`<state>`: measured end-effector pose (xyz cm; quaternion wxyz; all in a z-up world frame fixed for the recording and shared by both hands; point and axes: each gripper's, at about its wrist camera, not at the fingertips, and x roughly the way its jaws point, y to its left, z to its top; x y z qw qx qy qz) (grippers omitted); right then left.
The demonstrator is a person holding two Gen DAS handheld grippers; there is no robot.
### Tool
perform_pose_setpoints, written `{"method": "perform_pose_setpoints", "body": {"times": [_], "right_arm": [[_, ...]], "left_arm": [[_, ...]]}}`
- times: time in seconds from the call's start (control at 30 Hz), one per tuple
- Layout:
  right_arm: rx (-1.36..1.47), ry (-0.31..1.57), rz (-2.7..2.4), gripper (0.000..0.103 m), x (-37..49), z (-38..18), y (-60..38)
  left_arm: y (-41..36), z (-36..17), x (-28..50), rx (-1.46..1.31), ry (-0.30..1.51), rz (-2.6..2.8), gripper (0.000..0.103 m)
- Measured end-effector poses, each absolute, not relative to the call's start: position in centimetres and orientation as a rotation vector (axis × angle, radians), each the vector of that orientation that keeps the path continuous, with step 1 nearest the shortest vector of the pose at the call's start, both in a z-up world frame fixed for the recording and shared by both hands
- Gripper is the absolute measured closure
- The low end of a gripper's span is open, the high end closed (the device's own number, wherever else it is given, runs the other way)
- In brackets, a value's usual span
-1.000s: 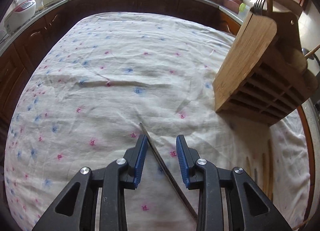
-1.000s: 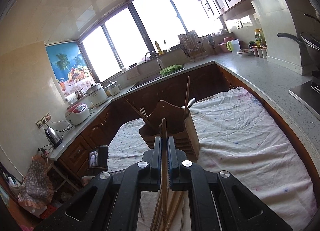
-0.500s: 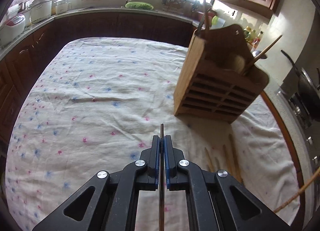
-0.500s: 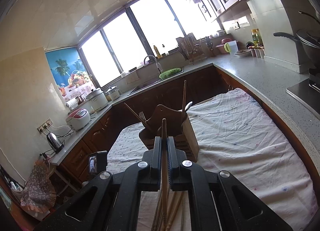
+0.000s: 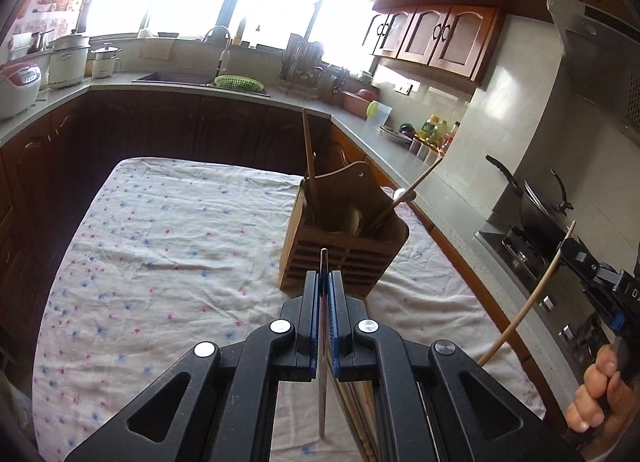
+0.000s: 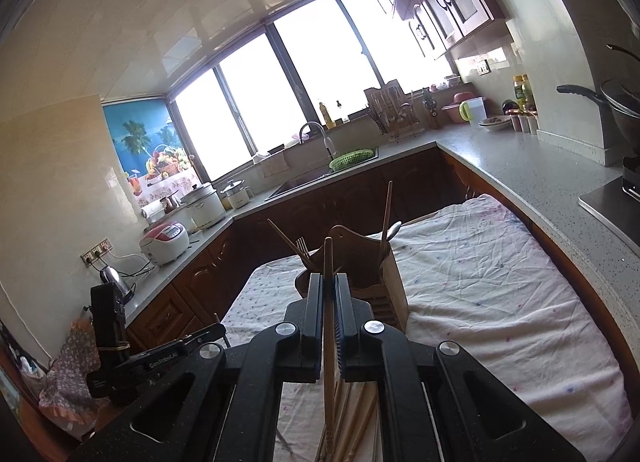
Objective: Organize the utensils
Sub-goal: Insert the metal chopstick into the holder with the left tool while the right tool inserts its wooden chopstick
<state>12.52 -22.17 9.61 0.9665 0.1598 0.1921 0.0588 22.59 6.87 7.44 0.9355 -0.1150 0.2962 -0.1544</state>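
A wooden utensil holder stands on the cloth-covered table, with chopsticks, a fork and a spoon in it; it also shows in the right wrist view. My left gripper is shut on a thin metal chopstick, held above the table just short of the holder. My right gripper is shut on a wooden chopstick, raised in front of the holder. The right gripper also shows in the left wrist view, with its chopstick. Several chopsticks lie on the cloth below.
Dark wood counters surround the table. A sink with a green basket, rice cookers and pots stand on the counter at the back left. A stove with a wok is at the right. Bottles stand at the back right.
My left gripper closed on the metal chopstick, lifted it off the cloth and swung toward the holder. My right gripper stayed shut on its wooden chopstick and rose slightly.
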Motion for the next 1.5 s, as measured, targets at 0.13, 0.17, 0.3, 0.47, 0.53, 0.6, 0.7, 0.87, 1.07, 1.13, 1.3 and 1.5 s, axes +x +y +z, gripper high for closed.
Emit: {"method": "perform_pose_setpoints", "body": {"times": [0.13, 0.17, 0.3, 0.47, 0.53, 0.6, 0.7, 0.87, 1.07, 1.13, 1.3, 1.5], "right_arm": [[0.318, 0.389, 0.117, 0.098, 12.9, 9.6, -22.2], [0.317, 0.389, 0.115, 0.098, 12.9, 9.6, -22.2], [0.314, 0.391, 0.110, 0.098, 13.3, 9.6, -22.3], [0.312, 0.386, 0.105, 0.098, 14.5, 9.6, -22.5], [0.310, 0.380, 0.104, 0.098, 15.2, 9.9, -22.6], [0.306, 0.369, 0.103, 0.098, 15.9, 10.3, -22.6], [0.292, 0.335, 0.100, 0.098, 17.0, 11.3, -22.7], [0.263, 0.253, 0.080, 0.098, 19.8, 13.5, -22.6], [0.228, 0.171, 0.031, 0.098, 24.0, 14.9, -22.9], [0.221, 0.153, 0.012, 0.098, 25.2, 14.9, -23.1], [0.197, 0.137, -0.028, 0.098, 27.2, 13.2, -23.3], [0.176, 0.140, -0.057, 0.098, 27.7, 9.5, -23.1]], "left_arm": [[7.1, 8.0, 22.1, -0.238, 0.587, -0.321, 0.101], [7.0, 8.1, 22.1, -0.239, 0.583, -0.321, 0.101], [6.8, 8.7, 22.3, -0.241, 0.564, -0.325, 0.101], [6.5, 9.7, 23.1, -0.236, 0.529, -0.325, 0.101], [6.5, 10.2, 23.4, -0.234, 0.511, -0.324, 0.101], [6.4, 10.9, 23.9, -0.229, 0.489, -0.323, 0.101], [6.4, 12.0, 24.9, -0.226, 0.452, -0.322, 0.101], [6.1, 13.7, 27.3, -0.223, 0.384, -0.313, 0.101], [5.4, 14.3, 31.2, -0.218, 0.320, -0.274, 0.101], [5.1, 13.5, 32.6, -0.222, 0.324, -0.263, 0.101], [5.0, 9.8, 35.9, -0.271, 0.345, -0.251, 0.101], [4.2, 5.0, 38.9, -0.292, 0.408, -0.216, 0.101]]}}
